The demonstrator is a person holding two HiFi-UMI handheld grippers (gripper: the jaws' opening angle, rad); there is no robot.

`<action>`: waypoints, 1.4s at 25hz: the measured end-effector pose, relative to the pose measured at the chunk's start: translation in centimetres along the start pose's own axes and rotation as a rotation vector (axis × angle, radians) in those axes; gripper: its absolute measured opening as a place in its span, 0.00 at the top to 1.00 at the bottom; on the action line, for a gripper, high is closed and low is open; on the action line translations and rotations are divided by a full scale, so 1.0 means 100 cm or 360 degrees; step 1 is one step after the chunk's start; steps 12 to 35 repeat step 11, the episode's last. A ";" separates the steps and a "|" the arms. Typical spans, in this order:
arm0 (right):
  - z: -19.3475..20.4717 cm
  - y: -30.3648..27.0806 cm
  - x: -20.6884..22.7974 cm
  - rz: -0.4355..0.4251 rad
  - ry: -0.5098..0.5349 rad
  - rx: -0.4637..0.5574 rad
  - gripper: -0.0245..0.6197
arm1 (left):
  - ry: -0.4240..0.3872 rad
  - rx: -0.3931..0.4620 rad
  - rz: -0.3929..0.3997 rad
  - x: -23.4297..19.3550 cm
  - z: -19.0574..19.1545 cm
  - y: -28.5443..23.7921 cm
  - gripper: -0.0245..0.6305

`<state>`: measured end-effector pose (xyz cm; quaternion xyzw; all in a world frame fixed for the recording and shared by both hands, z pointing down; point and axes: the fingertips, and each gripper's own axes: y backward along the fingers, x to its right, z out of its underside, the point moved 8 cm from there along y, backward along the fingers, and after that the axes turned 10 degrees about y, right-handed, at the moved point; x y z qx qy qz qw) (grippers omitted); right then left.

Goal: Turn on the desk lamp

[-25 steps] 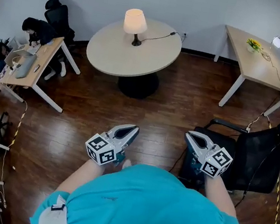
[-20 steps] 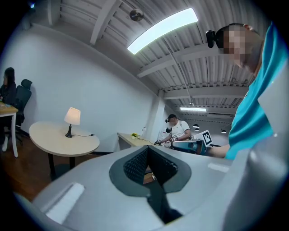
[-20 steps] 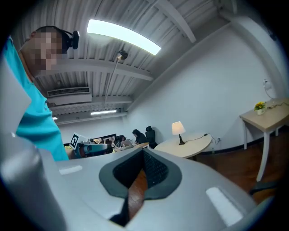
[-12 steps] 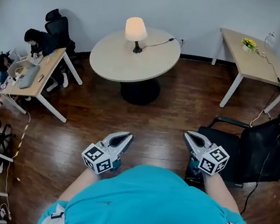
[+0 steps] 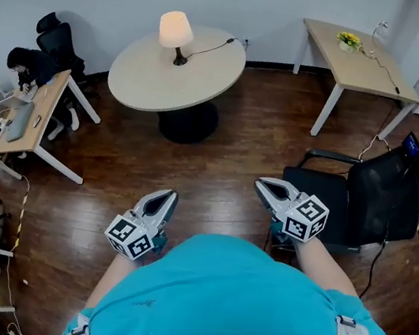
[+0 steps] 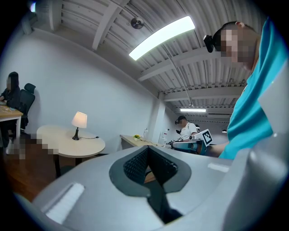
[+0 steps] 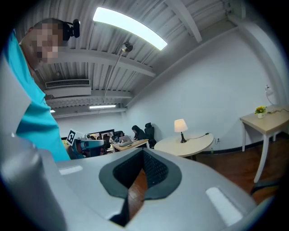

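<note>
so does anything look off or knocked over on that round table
Nothing stands out. The lamp stands upright near the far side of the round table, and its cord trails off the table's far edge. One curious bit: the shade looks bright, as if it is lit.

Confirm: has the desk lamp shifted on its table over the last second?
No. The desk lamp stands at the same far-edge spot on the round table; only the head view shifted.
</note>
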<state>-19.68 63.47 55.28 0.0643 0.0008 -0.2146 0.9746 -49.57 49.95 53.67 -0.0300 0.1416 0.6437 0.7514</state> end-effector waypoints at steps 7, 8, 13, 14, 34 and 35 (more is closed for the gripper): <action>-0.014 -0.012 -0.002 -0.0018 0.0039 -0.0026 0.96 | 0.0028 0.0016 -0.0004 -0.005 -0.011 0.003 0.92; -0.015 -0.010 -0.001 -0.0019 0.0042 -0.0028 0.96 | 0.0035 0.0014 -0.0006 -0.004 -0.010 0.000 0.92; -0.014 -0.004 0.003 -0.0014 0.0040 -0.0024 0.96 | 0.0041 -0.0001 0.0000 -0.001 -0.008 -0.008 0.92; -0.014 -0.004 0.003 -0.0014 0.0040 -0.0024 0.96 | 0.0041 -0.0001 0.0000 -0.001 -0.008 -0.008 0.92; -0.014 -0.004 0.003 -0.0014 0.0040 -0.0024 0.96 | 0.0041 -0.0001 0.0000 -0.001 -0.008 -0.008 0.92; -0.014 -0.004 0.003 -0.0014 0.0040 -0.0024 0.96 | 0.0041 -0.0001 0.0000 -0.001 -0.008 -0.008 0.92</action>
